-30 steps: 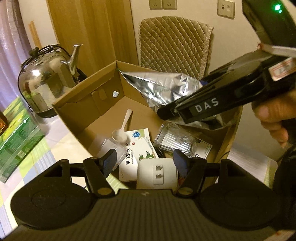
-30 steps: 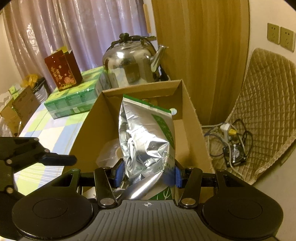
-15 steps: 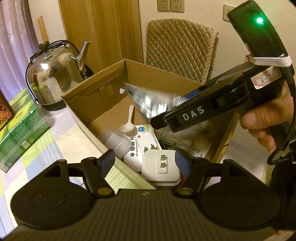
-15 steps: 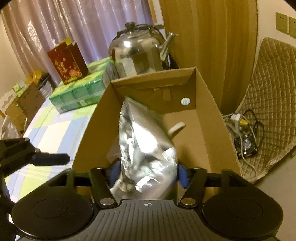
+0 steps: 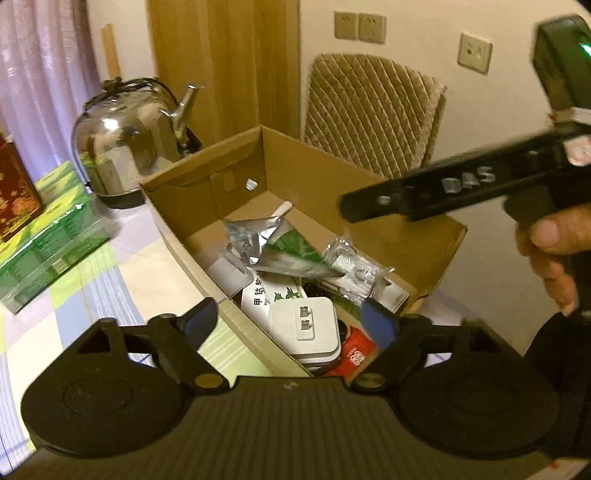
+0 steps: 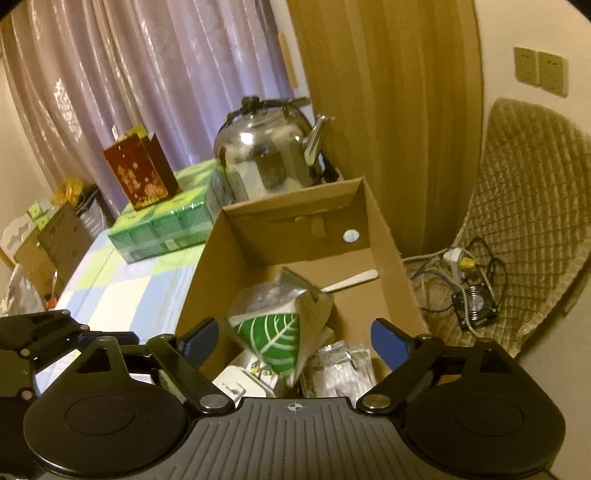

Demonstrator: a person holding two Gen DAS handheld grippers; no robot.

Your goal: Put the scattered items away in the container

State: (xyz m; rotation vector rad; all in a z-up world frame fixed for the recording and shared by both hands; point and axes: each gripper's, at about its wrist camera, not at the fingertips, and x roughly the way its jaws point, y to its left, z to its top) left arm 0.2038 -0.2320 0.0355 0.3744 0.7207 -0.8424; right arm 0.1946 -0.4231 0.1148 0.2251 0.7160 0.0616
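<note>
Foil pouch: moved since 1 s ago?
Yes. The foil pouch dropped out of the right gripper, now open, and lies down in the cardboard box.

We see pale curtains (image 6: 122, 74) behind the checked table (image 6: 122, 291), a wooden door (image 6: 406, 110), cream wall (image 5: 406, 22) with sockets (image 5: 360, 25), and a quilted chair (image 5: 373, 110).

Your left wrist camera looks forward along its fingers from just outside the near corner of the box (image 5: 236, 173), tilted down into it, close, facing the far wall and chair (image 5: 373, 114). Your right wrist camera sits just above the box's (image 6: 291, 214) near end, looking down its length toward the kettle (image 6: 269, 155) and curtains. Both views share the box's inside, the foil bag (image 5: 280, 243) (image 6: 280, 328), the kettle (image 5: 129, 147) and the table (image 5: 110, 273) beside the box.
</note>
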